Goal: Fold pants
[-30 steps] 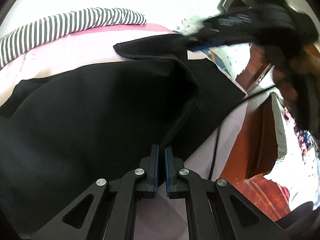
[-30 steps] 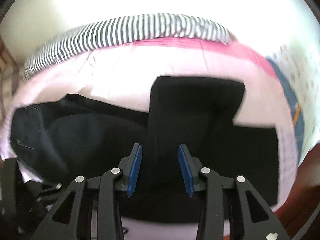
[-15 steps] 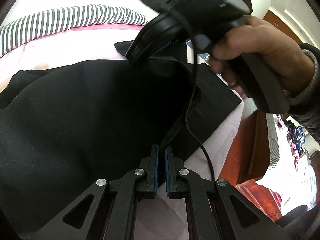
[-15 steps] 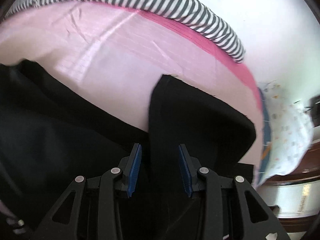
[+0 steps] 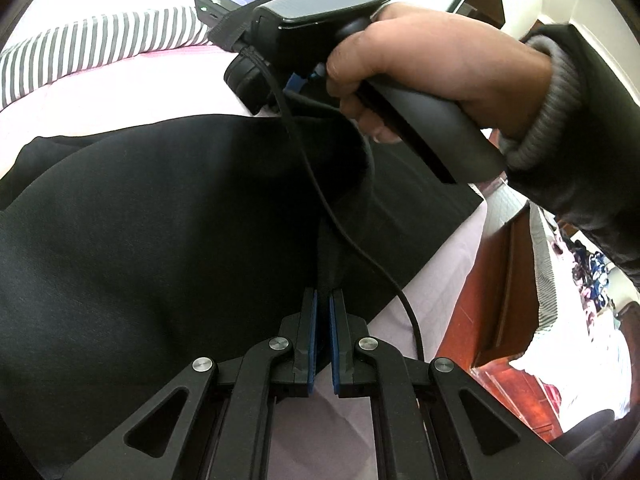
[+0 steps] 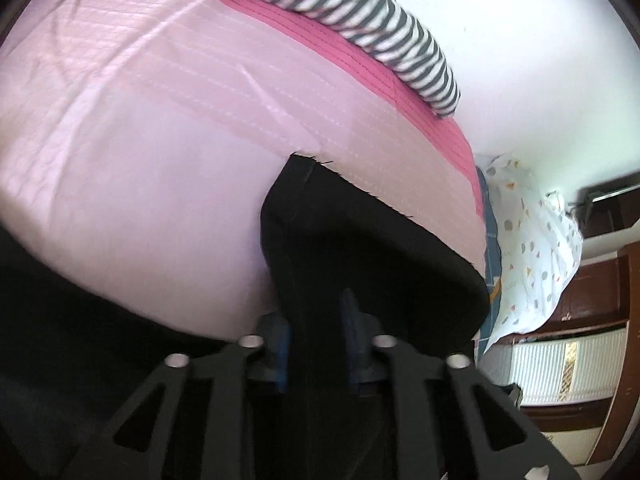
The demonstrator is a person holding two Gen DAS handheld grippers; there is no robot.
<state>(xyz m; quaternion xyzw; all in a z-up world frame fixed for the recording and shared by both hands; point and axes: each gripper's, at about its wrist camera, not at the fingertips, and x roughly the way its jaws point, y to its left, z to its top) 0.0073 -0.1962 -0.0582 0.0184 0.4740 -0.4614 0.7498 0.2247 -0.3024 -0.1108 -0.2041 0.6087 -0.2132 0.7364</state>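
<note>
Black pants (image 5: 168,216) lie spread over a pink bedsheet (image 5: 132,92). My left gripper (image 5: 323,300) is shut on a raised fold of the pants near the bed's right edge. My right gripper (image 6: 316,312) has a thick fold of a pant leg (image 6: 360,248) between its fingers, jaws partly apart around the bunched cloth; it carries the leg above the sheet (image 6: 152,152). In the left wrist view a hand holds the right gripper's handle (image 5: 404,112) above the pants, its cable (image 5: 320,200) trailing across the cloth.
A grey-and-white striped blanket (image 5: 100,44) lies along the far side of the bed, also in the right wrist view (image 6: 392,28). A patterned white cloth (image 6: 532,248) hangs at the bed's right end. Brown wooden furniture (image 5: 504,280) stands to the right.
The right gripper has moved with the pant leg across the bed, toward the left gripper's side. Its hand and handle now fill the upper left wrist view. The left gripper holds its fold still.
</note>
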